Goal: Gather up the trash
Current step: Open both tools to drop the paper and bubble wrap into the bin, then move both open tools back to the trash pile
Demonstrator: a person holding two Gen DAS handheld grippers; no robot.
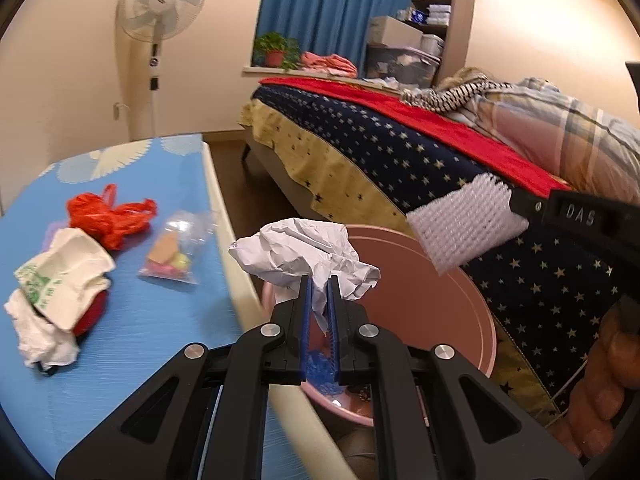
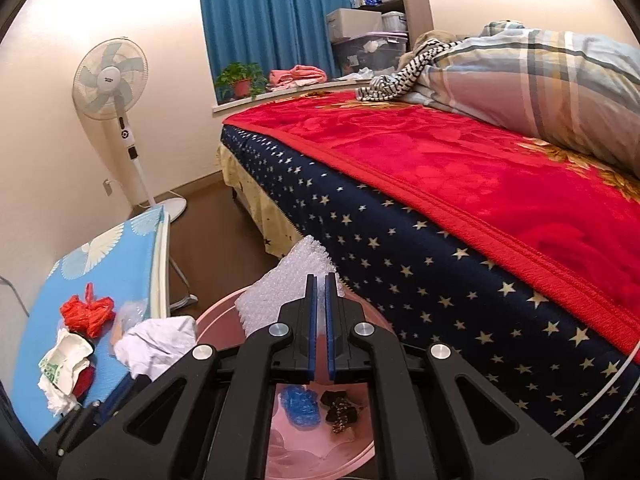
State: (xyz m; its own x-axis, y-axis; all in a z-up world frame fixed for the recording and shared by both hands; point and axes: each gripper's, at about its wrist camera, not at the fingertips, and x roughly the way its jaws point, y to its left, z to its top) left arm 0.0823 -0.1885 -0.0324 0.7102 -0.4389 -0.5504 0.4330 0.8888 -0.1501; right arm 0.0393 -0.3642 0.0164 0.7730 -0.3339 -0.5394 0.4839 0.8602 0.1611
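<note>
My left gripper [image 1: 319, 280] is shut on a crumpled white paper [image 1: 304, 252] and holds it over the rim of the pink bin [image 1: 424, 280]. My right gripper [image 2: 320, 280] is shut on a piece of white bubble wrap [image 2: 280, 292], held above the same pink bin [image 2: 216, 320]; it shows in the left wrist view [image 1: 464, 220] too. Blue trash [image 2: 300, 402] and dark trash [image 2: 340, 406] lie in the bin. On the blue table [image 1: 132, 320] lie a red plastic bag [image 1: 108, 216], a clear bag of scraps [image 1: 176, 248] and a white paper wad [image 1: 60, 280].
A bed with a red blanket [image 2: 460, 152] and starred side [image 2: 440, 280] stands close on the right of the bin. A standing fan [image 2: 110, 80] is by the far wall. Brown floor [image 2: 224, 232] runs between table and bed.
</note>
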